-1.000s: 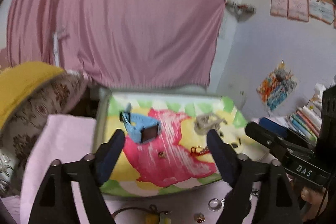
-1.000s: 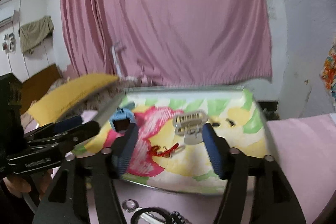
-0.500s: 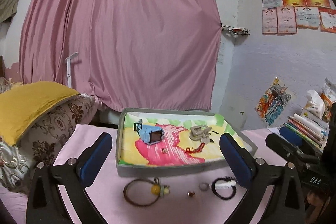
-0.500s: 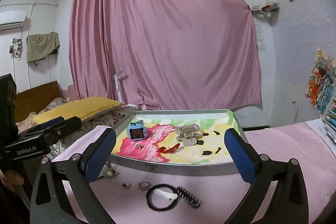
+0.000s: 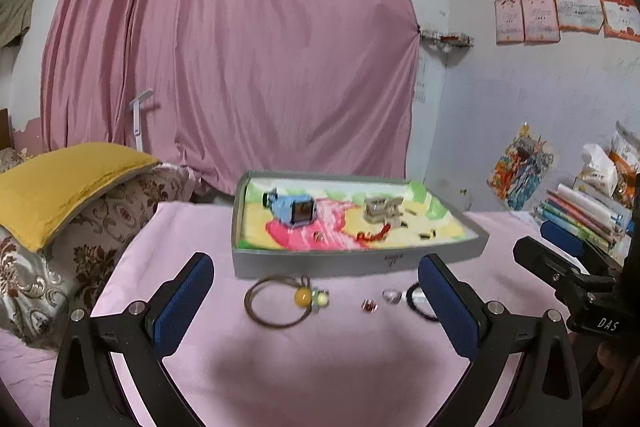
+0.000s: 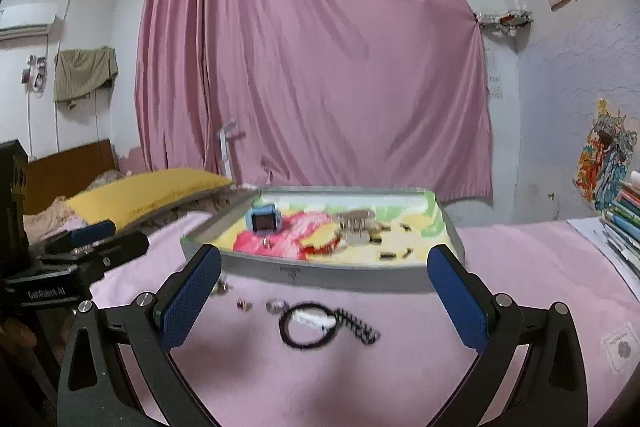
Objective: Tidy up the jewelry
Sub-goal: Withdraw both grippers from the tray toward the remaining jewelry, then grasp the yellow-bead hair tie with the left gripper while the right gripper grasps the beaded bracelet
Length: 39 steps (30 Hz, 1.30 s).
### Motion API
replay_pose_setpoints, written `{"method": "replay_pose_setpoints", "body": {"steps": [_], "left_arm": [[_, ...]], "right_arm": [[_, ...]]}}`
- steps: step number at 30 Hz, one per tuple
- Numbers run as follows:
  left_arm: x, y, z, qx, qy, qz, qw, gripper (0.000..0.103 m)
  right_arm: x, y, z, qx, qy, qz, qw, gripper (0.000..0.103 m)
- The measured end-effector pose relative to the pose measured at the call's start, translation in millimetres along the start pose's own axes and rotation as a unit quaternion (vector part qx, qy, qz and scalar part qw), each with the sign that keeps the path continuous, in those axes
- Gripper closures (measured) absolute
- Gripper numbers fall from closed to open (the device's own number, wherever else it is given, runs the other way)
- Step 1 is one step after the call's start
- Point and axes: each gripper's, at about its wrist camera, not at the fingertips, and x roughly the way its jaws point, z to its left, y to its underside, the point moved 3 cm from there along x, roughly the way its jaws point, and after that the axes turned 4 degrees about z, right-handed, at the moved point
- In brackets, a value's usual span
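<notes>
A grey tray (image 5: 360, 263) (image 6: 320, 273) with a colourful liner stands on the pink cloth. In it lie a blue watch (image 5: 294, 211) (image 6: 264, 219), a beige hair clip (image 5: 382, 209) (image 6: 356, 223), a red clip (image 5: 372, 235) and small dark pieces. In front of the tray lie a brown bangle with a yellow bead (image 5: 280, 301), a small red stud (image 5: 370, 305) (image 6: 243, 304), a clear ring (image 5: 391, 295) (image 6: 276, 305) and a black hair tie (image 6: 308, 323). My left gripper (image 5: 316, 303) is open and empty, hovering near the bangle. My right gripper (image 6: 324, 303) is open and empty, near the hair tie.
A yellow pillow (image 5: 60, 183) on floral cushions lies at the left. Stacked books (image 5: 584, 215) (image 6: 624, 223) stand at the right. A pink curtain (image 5: 240, 67) hangs behind the tray. The other gripper shows at each view's edge, the right one (image 5: 568, 279) and the left one (image 6: 80, 251).
Both grippers have pulled back from over the tray and opened wider. The loose pieces in front of the tray have come into view.
</notes>
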Motion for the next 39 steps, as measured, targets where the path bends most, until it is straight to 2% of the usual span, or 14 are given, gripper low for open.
{"method": "replay_pose_setpoints", "body": {"steps": [8, 15, 19, 20, 24, 28, 29, 35, 39], "left_arm": [[23.3, 16.5, 12.0, 0.000, -0.004, 0.082, 0.9966, 0.000], [53.7, 27.1, 27.9, -0.018, -0.012, 0.169, 0.9854, 0.000], [64.2, 29.3, 34.4, -0.033, -0.009, 0.192, 0.9807, 0.000], [66.9, 29.5, 36.5, -0.037, -0.007, 0.197, 0.9797, 0.002], [77.0, 28.6, 41.7, -0.049, 0.000, 0.211, 0.9764, 0.016], [87.2, 26.5, 46.3, -0.060, 0.004, 0.220, 0.9736, 0.022], [89.1, 25.8, 47.2, -0.061, 0.004, 0.221, 0.9734, 0.025], [98.0, 18.7, 52.8, -0.079, 0.019, 0.228, 0.9703, 0.042], [102.1, 16.9, 55.9, -0.081, 0.017, 0.228, 0.9700, 0.053]], "right_arm": [[20.0, 17.0, -9.6, -0.002, 0.004, 0.075, 0.997, 0.002], [46.6, 26.9, -16.1, 0.021, -0.018, 0.159, 0.987, 0.002], [59.9, 31.6, -20.1, 0.034, -0.026, 0.193, 0.980, 0.002], [64.1, 32.1, -21.9, 0.035, -0.026, 0.204, 0.978, 0.005], [74.1, 33.5, -24.2, 0.025, -0.016, 0.228, 0.973, 0.033], [80.7, 33.6, -28.6, 0.020, -0.007, 0.245, 0.969, 0.045], [82.4, 34.3, -29.9, 0.018, -0.005, 0.249, 0.968, 0.051], [94.2, 38.6, -34.9, 0.014, -0.008, 0.275, 0.961, 0.066], [97.1, 39.1, -32.4, 0.007, -0.013, 0.284, 0.959, 0.067]]}}
